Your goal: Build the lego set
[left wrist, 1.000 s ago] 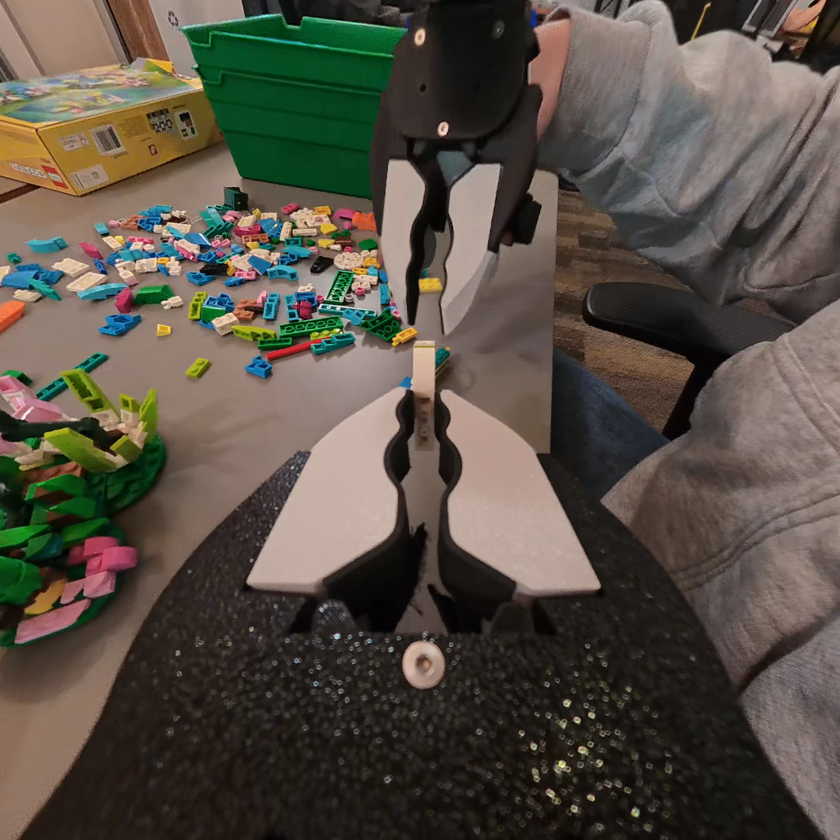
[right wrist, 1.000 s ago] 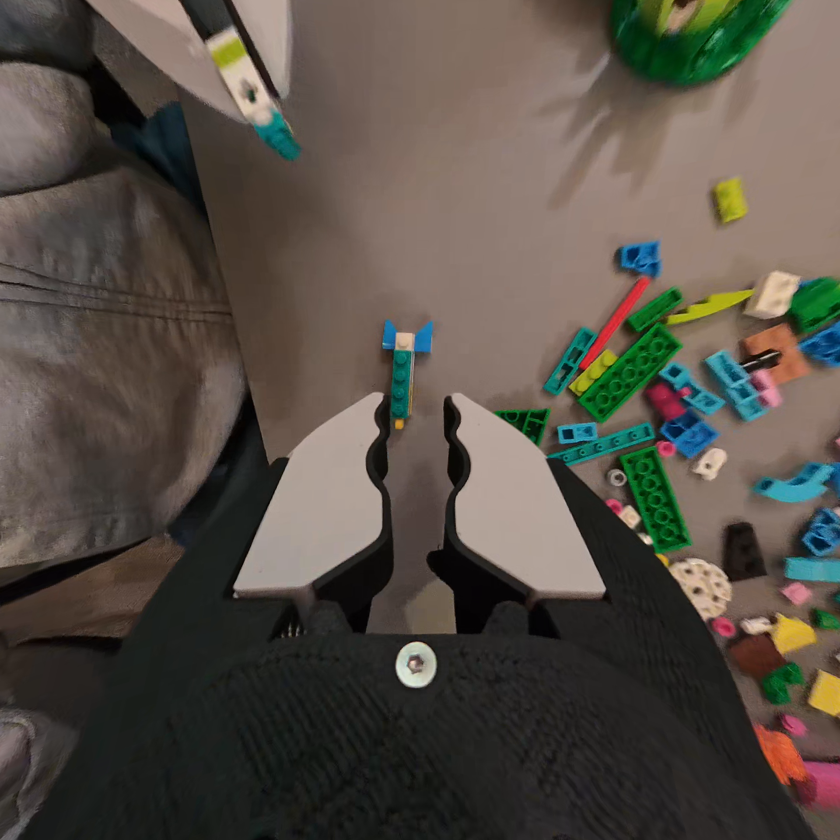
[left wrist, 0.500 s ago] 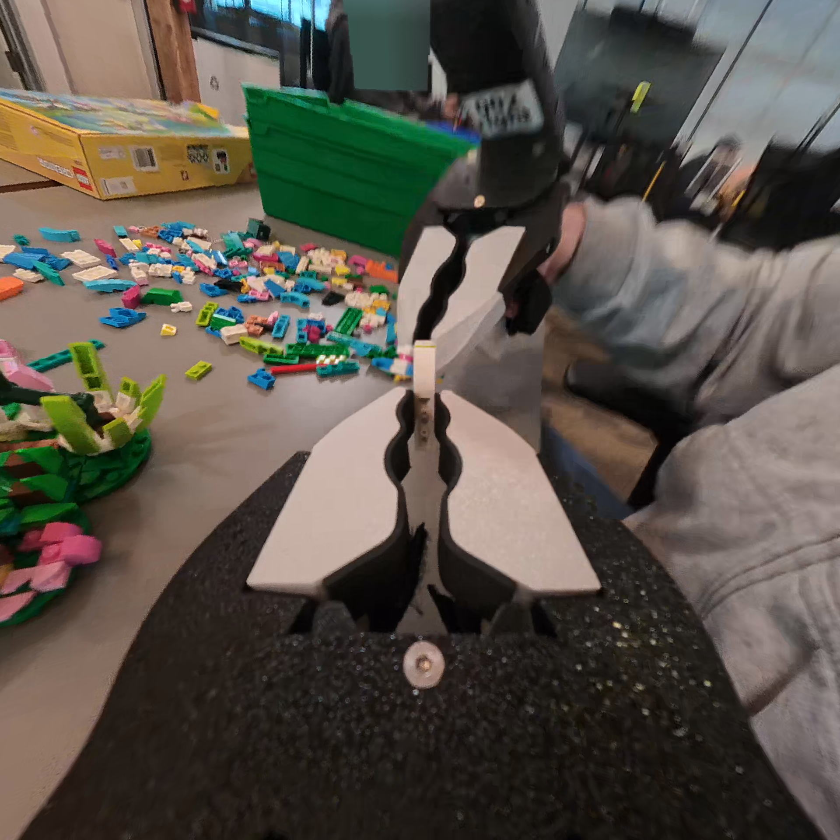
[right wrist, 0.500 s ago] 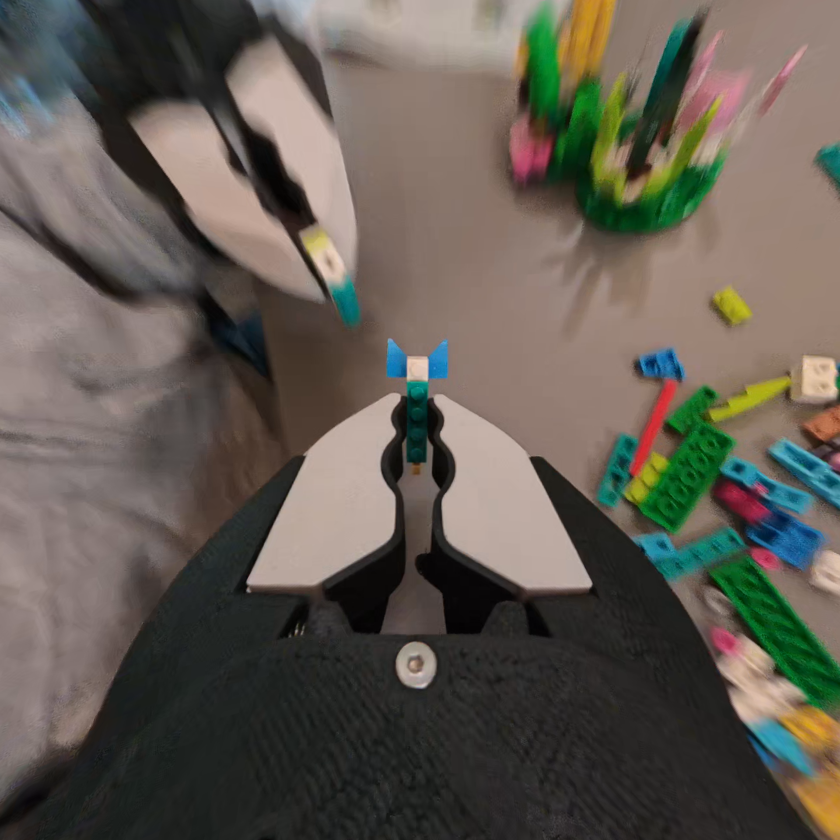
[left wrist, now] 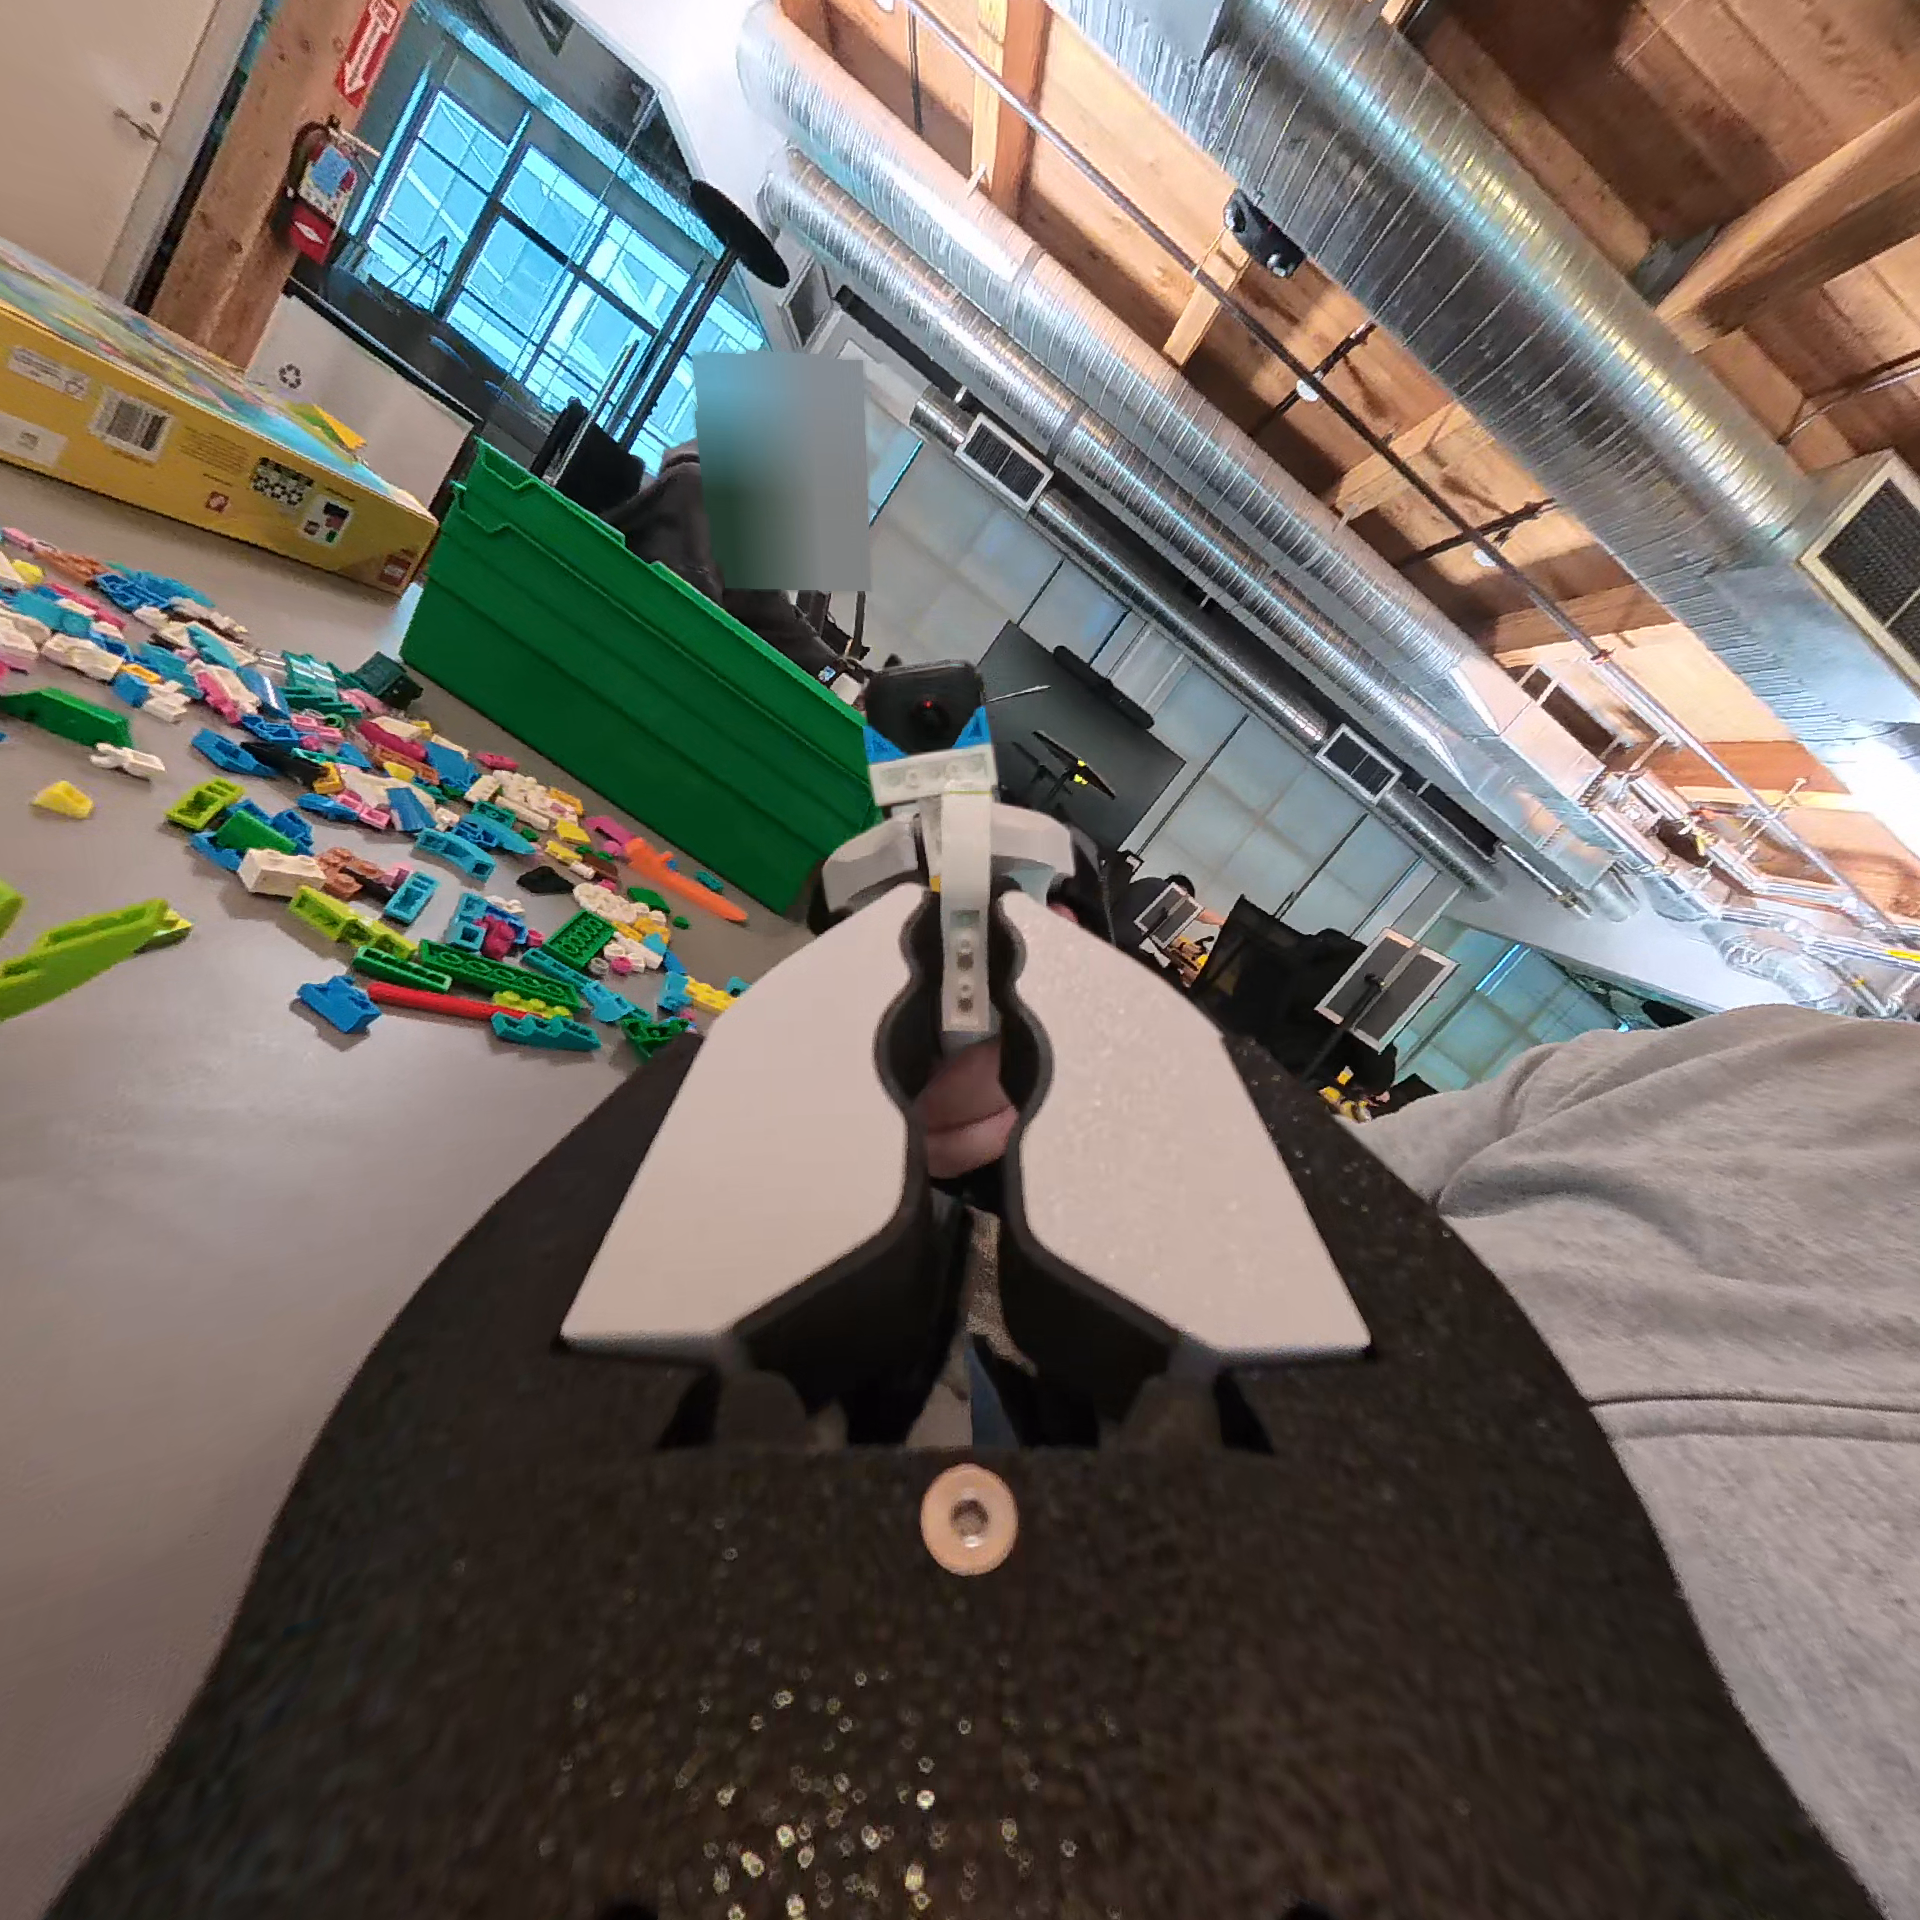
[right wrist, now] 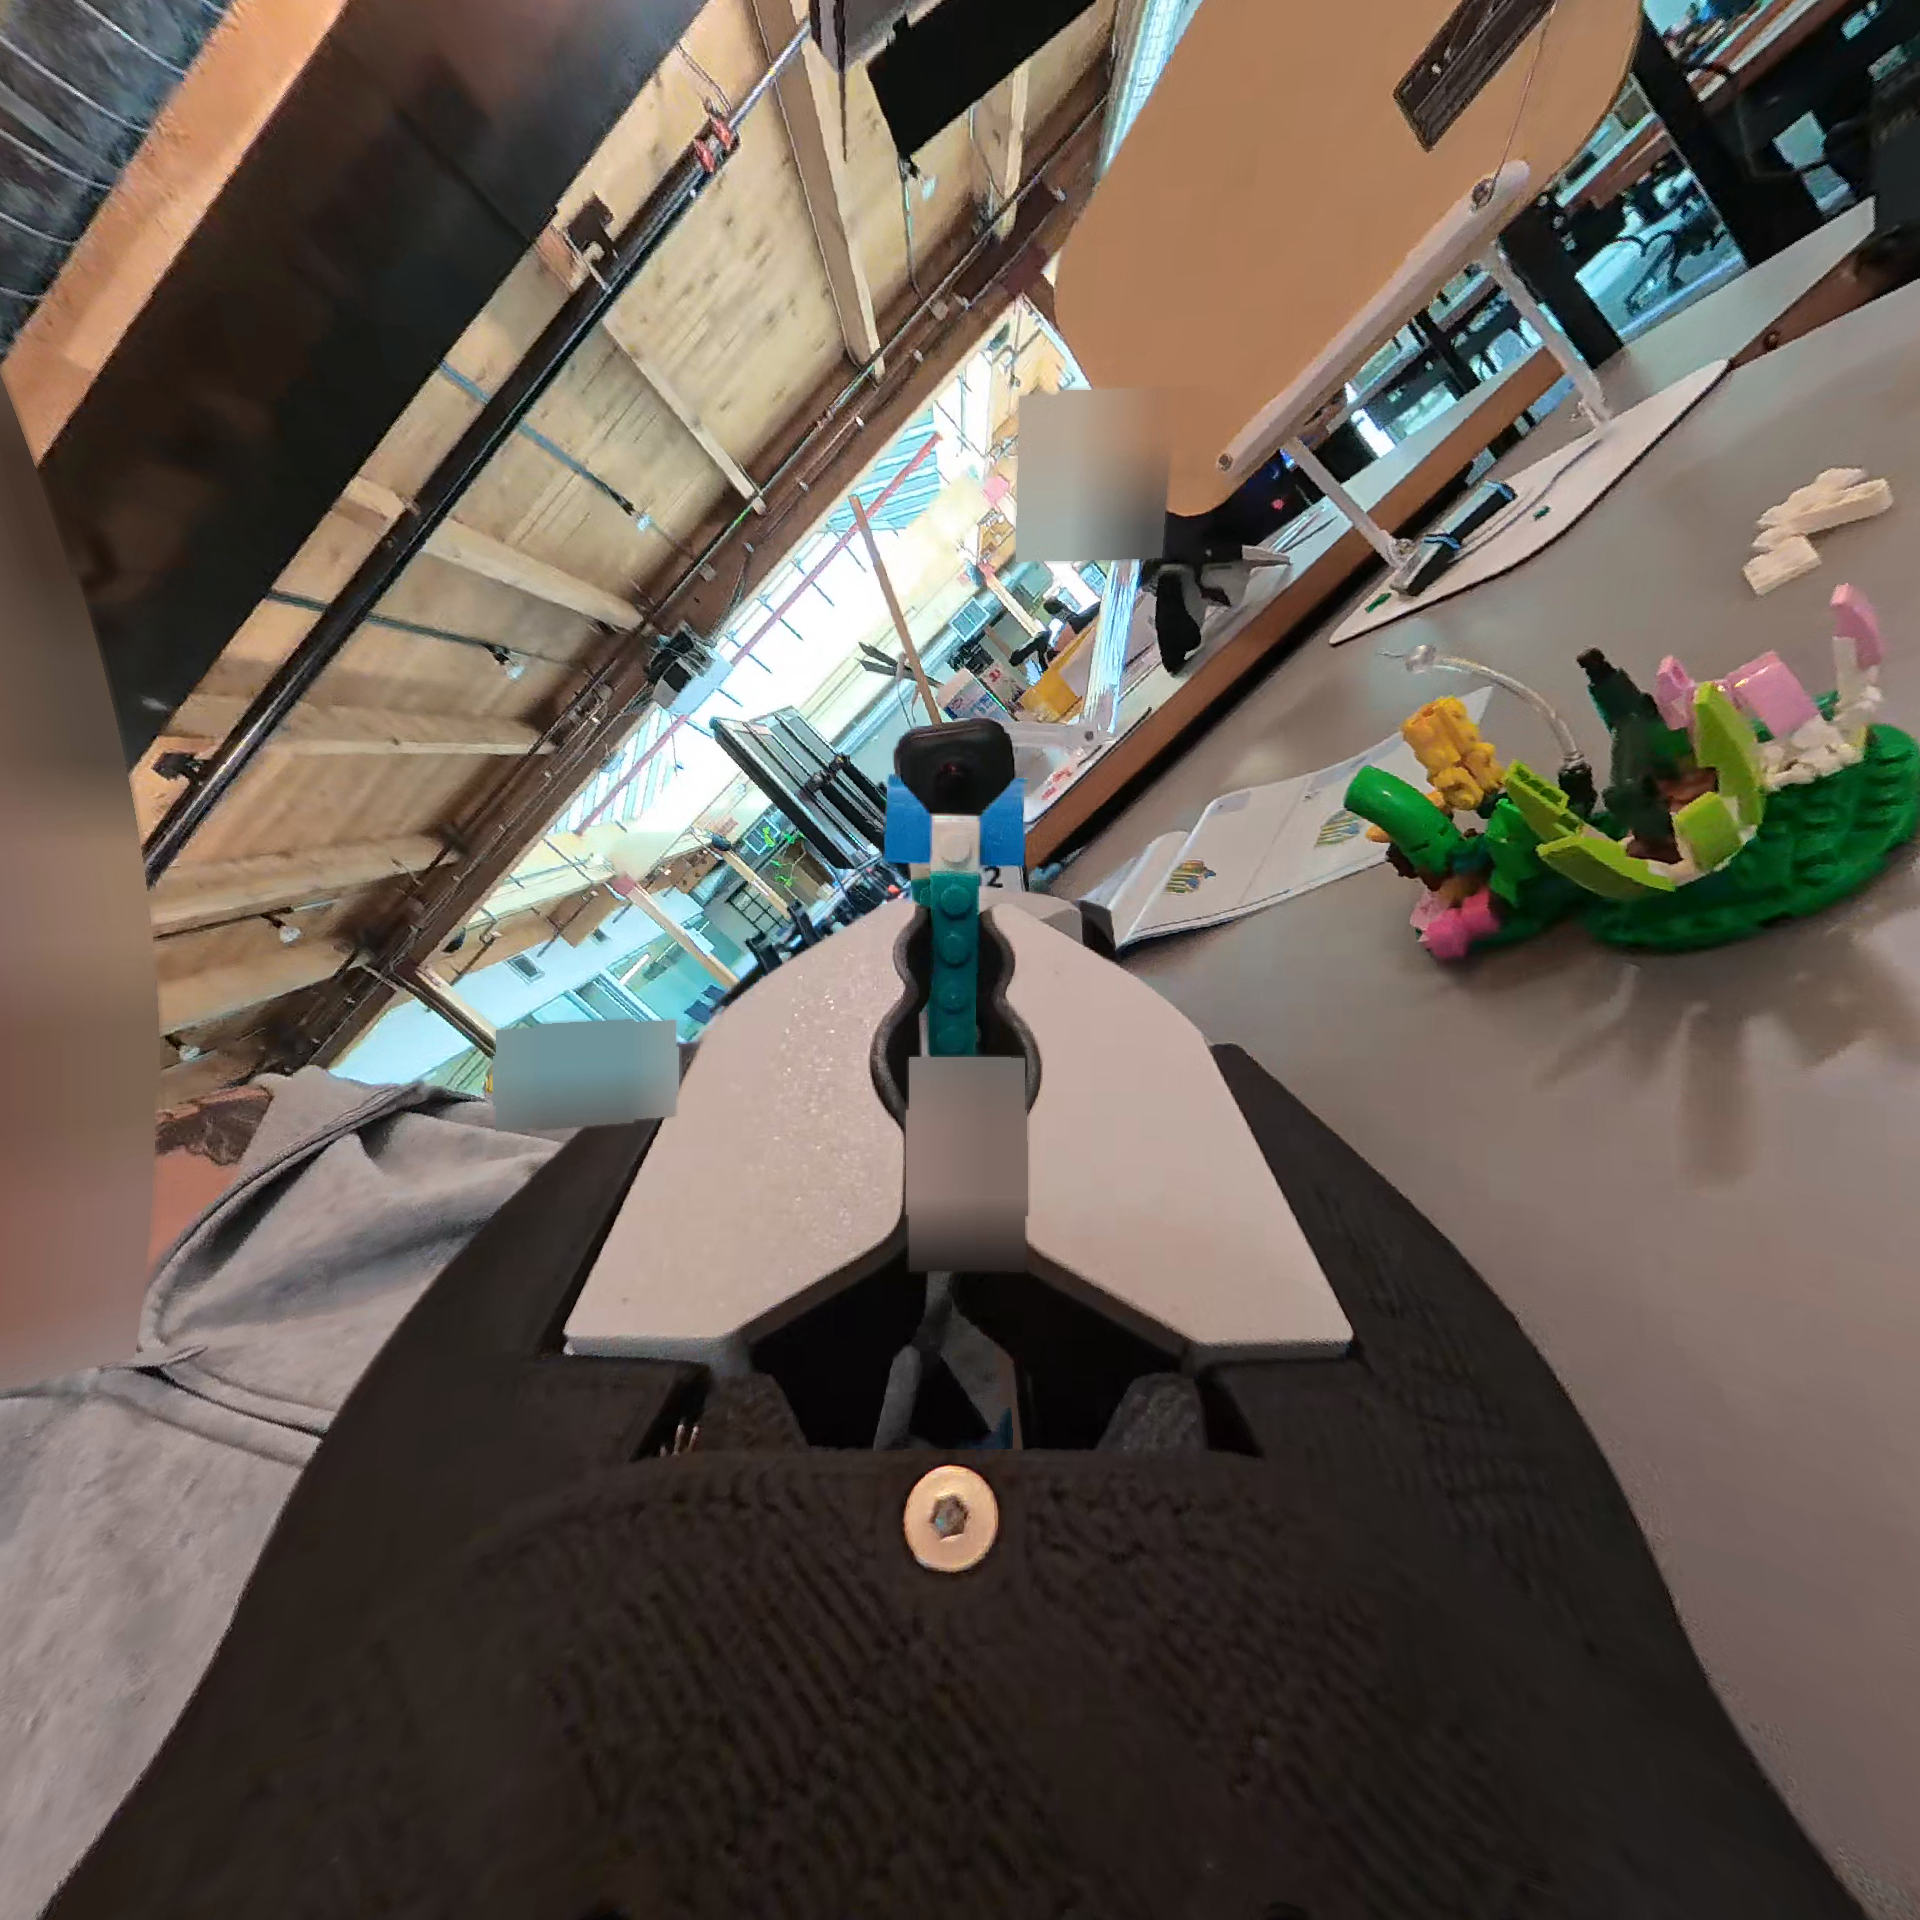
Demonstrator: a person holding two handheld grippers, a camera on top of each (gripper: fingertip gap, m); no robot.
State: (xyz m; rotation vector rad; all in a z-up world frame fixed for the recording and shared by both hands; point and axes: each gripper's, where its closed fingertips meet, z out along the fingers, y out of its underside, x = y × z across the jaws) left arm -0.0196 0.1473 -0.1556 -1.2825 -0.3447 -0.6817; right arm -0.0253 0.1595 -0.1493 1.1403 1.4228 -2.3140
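Note:
My left gripper point(left wrist: 961, 920) is shut on a thin white brick strip point(left wrist: 961, 935) that sticks out past the fingertips. My right gripper point(right wrist: 954, 925) is shut on a teal brick strip point(right wrist: 954, 982) with a white stud piece and blue wings point(right wrist: 912, 831) at its far end. Both grippers are raised off the table and face each other tip to tip. In the left wrist view the winged end point(left wrist: 930, 777) sits at the tip of the white strip, with the right gripper's fingers point(left wrist: 868, 868) just behind. I cannot tell whether the two pieces touch.
Loose coloured bricks point(left wrist: 416, 831) are scattered on the grey table point(left wrist: 208, 1195), with a green bin point(left wrist: 623, 665) and a yellow box point(left wrist: 187, 436) behind them. A green flower model point(right wrist: 1683, 831) and an open booklet point(right wrist: 1268, 842) lie to the right. A grey sleeve point(left wrist: 1662, 1299) is close by. Less than 4 cm separates the two grippers' tips.
My right gripper closed on the teal and blue piece that lay on the table and lifted it. Both grippers tilted up and came together tip to tip. The left kept its hold.

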